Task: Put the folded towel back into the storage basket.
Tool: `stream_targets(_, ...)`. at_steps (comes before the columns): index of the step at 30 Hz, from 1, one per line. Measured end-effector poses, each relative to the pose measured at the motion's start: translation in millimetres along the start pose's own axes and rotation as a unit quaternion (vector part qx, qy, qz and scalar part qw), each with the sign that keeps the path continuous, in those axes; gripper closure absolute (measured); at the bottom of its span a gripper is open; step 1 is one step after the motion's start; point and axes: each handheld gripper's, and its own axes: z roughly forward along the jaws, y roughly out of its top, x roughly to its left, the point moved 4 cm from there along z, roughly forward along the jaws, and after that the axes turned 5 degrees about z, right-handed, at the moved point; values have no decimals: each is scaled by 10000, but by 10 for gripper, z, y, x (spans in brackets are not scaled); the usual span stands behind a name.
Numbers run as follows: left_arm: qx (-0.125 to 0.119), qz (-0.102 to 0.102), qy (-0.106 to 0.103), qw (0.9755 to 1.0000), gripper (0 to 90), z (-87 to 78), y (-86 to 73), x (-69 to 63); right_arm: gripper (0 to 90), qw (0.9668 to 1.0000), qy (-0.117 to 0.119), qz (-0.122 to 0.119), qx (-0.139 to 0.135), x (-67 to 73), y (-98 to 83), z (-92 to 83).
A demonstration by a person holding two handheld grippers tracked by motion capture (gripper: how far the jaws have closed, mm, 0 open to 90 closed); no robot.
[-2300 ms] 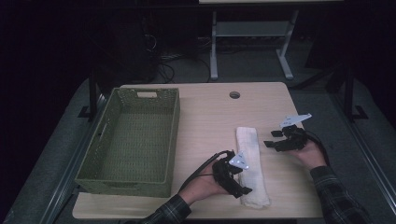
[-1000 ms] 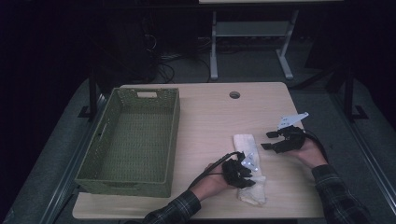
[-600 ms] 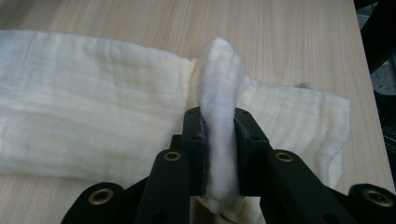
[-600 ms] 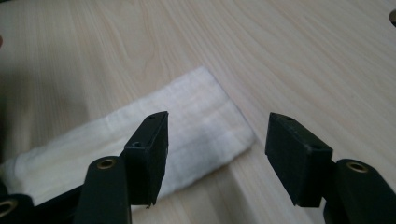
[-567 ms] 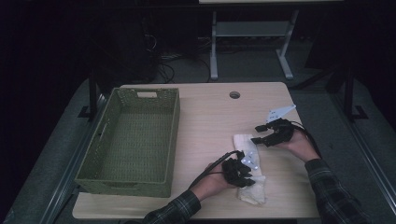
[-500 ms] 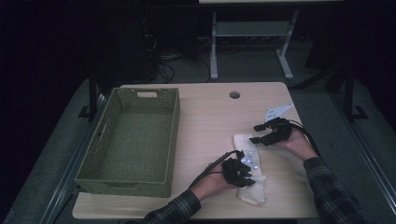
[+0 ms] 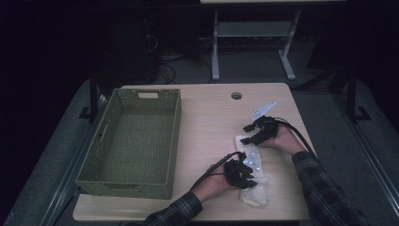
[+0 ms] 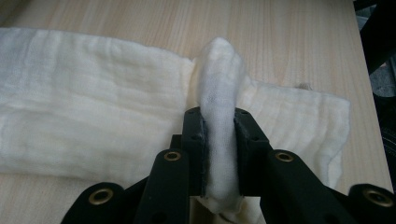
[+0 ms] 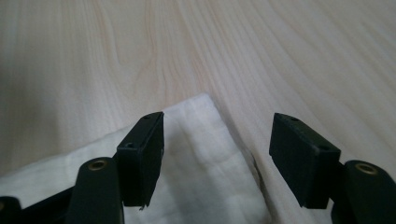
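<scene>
A white cloth (image 7: 253,187) lies folded in a long strip on the right part of the wooden table (image 7: 207,113). My left gripper (image 7: 244,173) sits over the strip's middle. In the left gripper view this gripper (image 8: 219,119) is shut on a raised ridge of the cloth (image 8: 93,116), and the fabric stands up between its pads. My right gripper (image 7: 246,135) hovers at the strip's far end. In the right gripper view the jaws of that gripper (image 9: 217,133) stand open and straddle the far corner of the cloth (image 9: 201,186) without pressing on it.
A green woven basket (image 7: 122,187) stands empty on the left half of the table. A round cable hole (image 7: 236,95) sits near the far edge. Beyond the table are a dark floor and a metal stand (image 7: 254,33).
My right hand has moved left and slightly down, from beside the cloth to over its far corner. The left gripper has stayed put, still pinching the cloth.
</scene>
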Motion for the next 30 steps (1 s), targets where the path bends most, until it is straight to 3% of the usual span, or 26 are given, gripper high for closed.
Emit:
stream_targets(6, -2, -1, -3, 10000, 763, 0, 0, 1, 362, 9996, 105, -57, 243, -35, -72, 109)
stream_targets(14, 2, -2, -1, 10000, 763, -1, 0, 0, 408, 9992, -2, -285, 275, -24, -161, 34)
stream_targets(17, -1, -3, 10, 10000, 763, 1, 0, -2, 436, 9993, 19, -270, 245, 11, -177, 21)
stream_targets(20, 11, -10, 17, 10000, 764, -1, 0, -6, 491, 9995, 88, -278, 152, 12, -208, 5)
stream_targets(26, -17, 6, 9, 10000, 769, -3, -7, 2, 695, 9993, 257, -218, 138, 52, -232, -21)
stream_targets(30, -45, -8, 24, 10000, 781, -2, -12, 4, 758, 9993, 309, -142, 143, 60, -237, -22)
